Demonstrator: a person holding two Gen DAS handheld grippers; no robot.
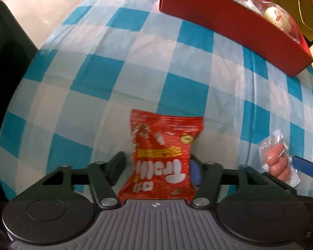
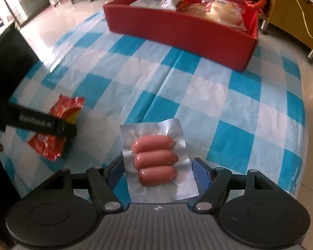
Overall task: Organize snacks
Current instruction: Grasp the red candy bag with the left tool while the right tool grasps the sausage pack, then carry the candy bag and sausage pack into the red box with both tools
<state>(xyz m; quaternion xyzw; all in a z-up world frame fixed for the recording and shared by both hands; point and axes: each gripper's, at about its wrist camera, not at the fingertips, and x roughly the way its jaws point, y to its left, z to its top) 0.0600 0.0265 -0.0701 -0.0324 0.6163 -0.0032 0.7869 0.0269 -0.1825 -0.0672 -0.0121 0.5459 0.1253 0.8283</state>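
Two snack packets are framed between two grippers on a checked table.

The red snack bag is seen between the jaws of the left gripper, clamped at its narrowed middle, over the blue-and-white cloth of the table. The vacuum-sealed sausage pack is laid flat on the table between the fingers of the right gripper, whose jaws are set apart, each just beside a side edge of the pack; no grip is shown. At the far side, a red tray is placed, with wrapped snacks already inside it.
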